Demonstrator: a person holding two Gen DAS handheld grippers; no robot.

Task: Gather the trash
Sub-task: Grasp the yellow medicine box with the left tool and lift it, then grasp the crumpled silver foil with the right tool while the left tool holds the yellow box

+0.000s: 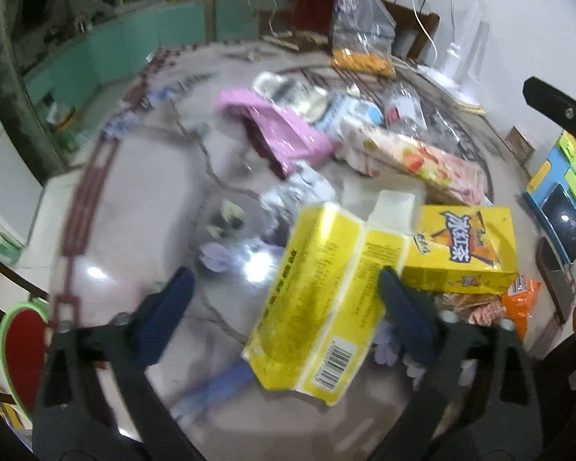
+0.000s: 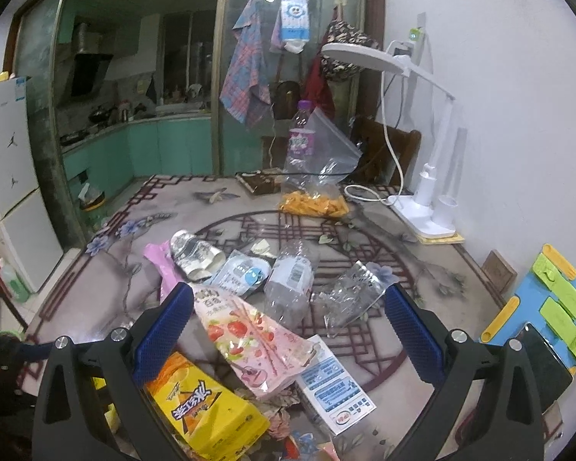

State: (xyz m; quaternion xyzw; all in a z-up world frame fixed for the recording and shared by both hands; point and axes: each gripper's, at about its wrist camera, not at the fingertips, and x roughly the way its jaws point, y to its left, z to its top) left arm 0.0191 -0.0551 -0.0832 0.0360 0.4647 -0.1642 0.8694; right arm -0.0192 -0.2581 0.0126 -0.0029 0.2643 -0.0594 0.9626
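Trash is scattered on a patterned table (image 2: 422,265). In the left wrist view my left gripper (image 1: 286,274) stands open around a yellow carton (image 1: 318,299) that lies tilted. The right finger (image 1: 403,315) is against the carton's edge, while the left finger is well clear of it. A yellow iced-tea box (image 1: 464,249) lies just behind. My right gripper (image 2: 288,290) hangs open above a pink strawberry snack packet (image 2: 249,338), with the iced-tea box (image 2: 199,411) at its lower left. A crushed clear bottle (image 2: 292,280) and a clear wrapper (image 2: 349,292) lie beyond.
A pink wrapper (image 2: 161,265), a crushed silver pack (image 2: 196,253), a blue-white pouch (image 2: 242,272) and a white leaflet (image 2: 334,392) lie around. At the back stand a bag of orange snacks (image 2: 315,199), a purple-capped bottle (image 2: 301,134) and a white lamp (image 2: 426,192). A phone (image 2: 545,365) lies right.
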